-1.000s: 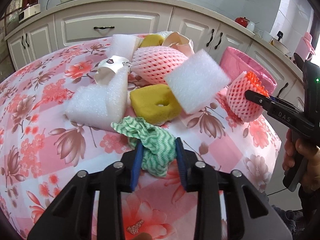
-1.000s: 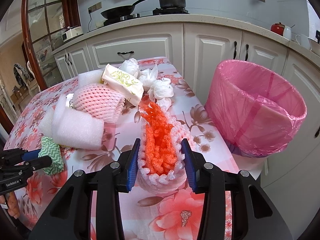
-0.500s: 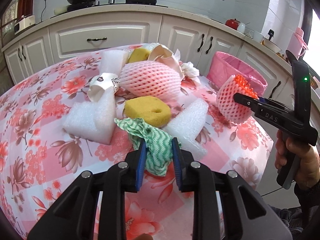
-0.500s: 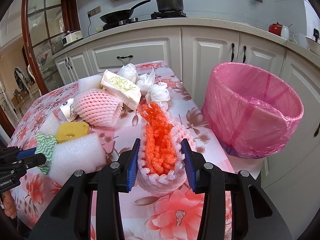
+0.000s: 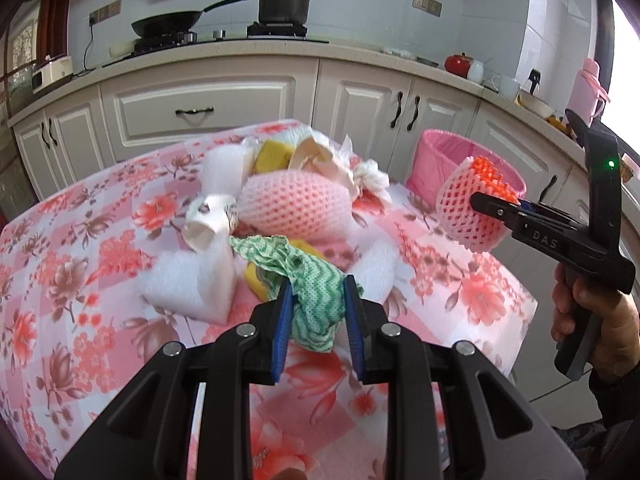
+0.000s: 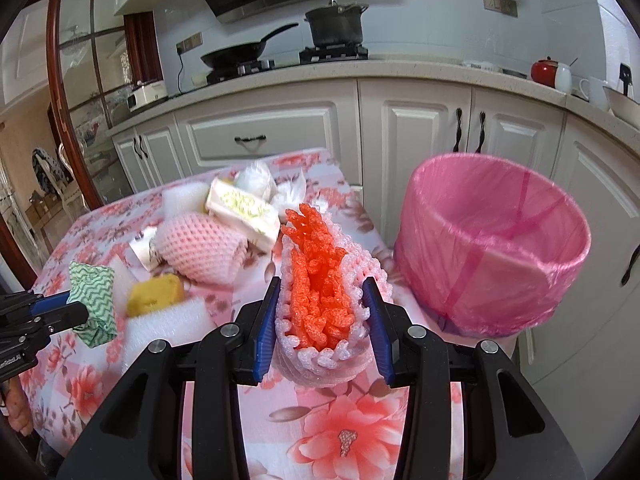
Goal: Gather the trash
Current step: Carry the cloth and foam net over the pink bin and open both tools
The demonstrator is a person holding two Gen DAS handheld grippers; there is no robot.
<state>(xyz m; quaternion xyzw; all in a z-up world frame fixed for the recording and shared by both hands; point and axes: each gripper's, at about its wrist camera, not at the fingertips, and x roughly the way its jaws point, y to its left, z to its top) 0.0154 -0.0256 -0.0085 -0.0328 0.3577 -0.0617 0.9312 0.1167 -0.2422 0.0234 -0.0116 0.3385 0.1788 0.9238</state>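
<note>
My right gripper [image 6: 323,316] is clamped on the foam fruit net [image 6: 320,280], light and squashy, held across its middle above the table's [image 6: 352,432] near right corner. The pink-lined bin [image 6: 490,248] stands open just right, past the edge. My left gripper [image 5: 315,312] pinches the limp green cloth [image 5: 308,280], held clear of the foam blocks [image 5: 192,284].

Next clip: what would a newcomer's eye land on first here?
Probably the right gripper clamped on a pink foam fruit net stuffed with orange foam, held beside the pink-lined trash bin at the table's right edge. Next, the left gripper pinching a green zigzag cloth above the foam-and-sponge pile on the floral tablecloth.
</note>
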